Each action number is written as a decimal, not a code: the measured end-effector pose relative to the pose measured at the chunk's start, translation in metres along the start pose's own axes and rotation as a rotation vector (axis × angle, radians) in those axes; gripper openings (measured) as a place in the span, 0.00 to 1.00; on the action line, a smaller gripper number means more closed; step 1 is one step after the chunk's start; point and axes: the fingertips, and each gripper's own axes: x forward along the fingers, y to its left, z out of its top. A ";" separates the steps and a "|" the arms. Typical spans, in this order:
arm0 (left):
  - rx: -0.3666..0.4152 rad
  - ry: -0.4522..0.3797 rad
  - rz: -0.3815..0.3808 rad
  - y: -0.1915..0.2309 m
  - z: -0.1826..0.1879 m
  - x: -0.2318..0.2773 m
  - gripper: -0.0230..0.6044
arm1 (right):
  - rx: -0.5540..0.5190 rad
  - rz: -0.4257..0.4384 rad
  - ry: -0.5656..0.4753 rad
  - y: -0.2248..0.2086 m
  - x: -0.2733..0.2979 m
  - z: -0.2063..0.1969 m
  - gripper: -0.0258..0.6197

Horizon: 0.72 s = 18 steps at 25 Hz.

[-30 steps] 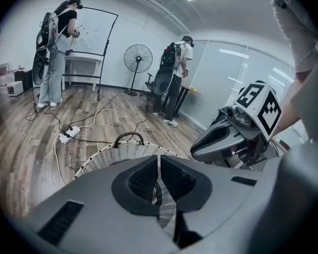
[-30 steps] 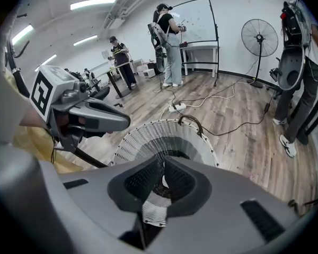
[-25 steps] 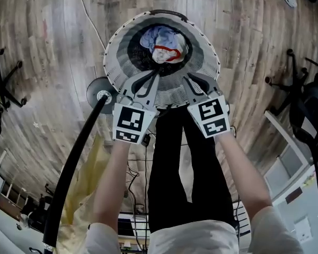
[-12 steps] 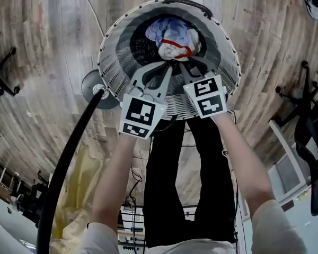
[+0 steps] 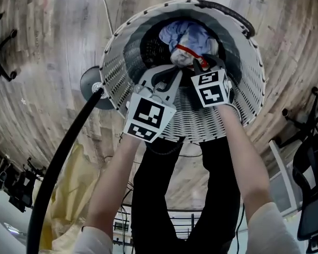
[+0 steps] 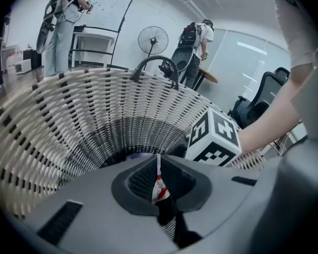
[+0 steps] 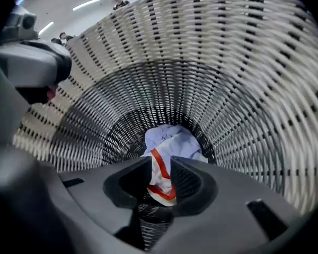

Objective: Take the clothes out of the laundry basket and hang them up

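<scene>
My right tool (image 7: 161, 162), jaws just opening, empty, hangs nearer the clothes (image 7: 172, 142) deep in the basket (image 7: 244, 89); left tool (image 6: 159, 162) clenched.

Basket (image 5: 122, 73) white-grey woven; clothes (image 5: 188, 36) pale blue, white, red stripe.

wood-plank floor (image 5: 37, 62), black office chairs (image 5: 312, 194) at its edges, standing fan (image 6: 152, 39) by pale wall (image 6: 148, 9).
</scene>
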 end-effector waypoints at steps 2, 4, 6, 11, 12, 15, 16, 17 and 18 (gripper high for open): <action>-0.003 -0.006 -0.005 0.003 -0.002 0.005 0.09 | -0.057 -0.012 0.026 -0.001 0.017 -0.007 0.22; 0.005 -0.011 -0.013 0.004 -0.003 0.009 0.09 | -0.104 -0.020 0.051 -0.002 0.032 -0.013 0.24; 0.010 -0.011 -0.016 0.007 -0.005 0.014 0.09 | -0.141 -0.023 0.068 -0.001 0.045 -0.016 0.25; -0.008 -0.020 -0.011 0.017 -0.011 0.022 0.09 | -0.198 -0.027 0.107 -0.001 0.070 -0.026 0.27; -0.010 -0.021 -0.010 0.017 -0.011 0.023 0.09 | -0.212 -0.032 0.119 -0.002 0.074 -0.029 0.27; -0.013 -0.027 -0.009 0.020 -0.009 0.026 0.09 | -0.248 -0.049 0.154 -0.008 0.087 -0.040 0.29; -0.015 -0.029 -0.009 0.021 -0.008 0.025 0.09 | -0.256 -0.055 0.162 -0.009 0.090 -0.042 0.30; -0.015 -0.029 -0.010 0.022 -0.008 0.025 0.09 | -0.266 -0.060 0.170 -0.010 0.093 -0.043 0.30; -0.013 -0.027 -0.009 0.023 -0.008 0.025 0.09 | -0.280 -0.062 0.177 -0.011 0.095 -0.044 0.30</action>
